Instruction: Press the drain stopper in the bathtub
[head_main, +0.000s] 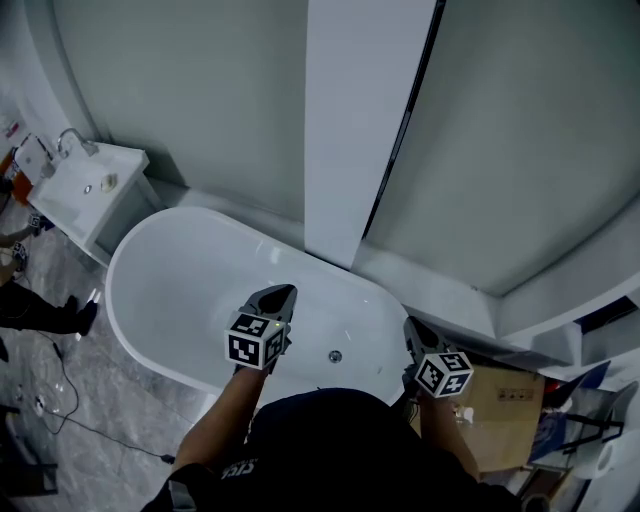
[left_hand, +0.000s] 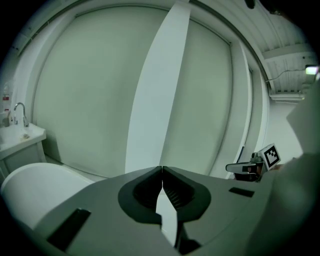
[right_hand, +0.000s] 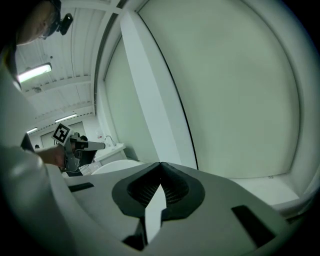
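One sink is seen far left, one tub beside it. Two grippers are held at the tub's near side: left gripper and right gripper, both jaws closed on nothing. One stopper is set in the tub floor between them, touching neither.

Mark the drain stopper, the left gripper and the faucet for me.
drain stopper (head_main: 335, 356): head view, its centre.
left gripper (head_main: 287, 292): head view, tips of its shut jaws.
faucet (head_main: 75, 137): head view, its curved spout.
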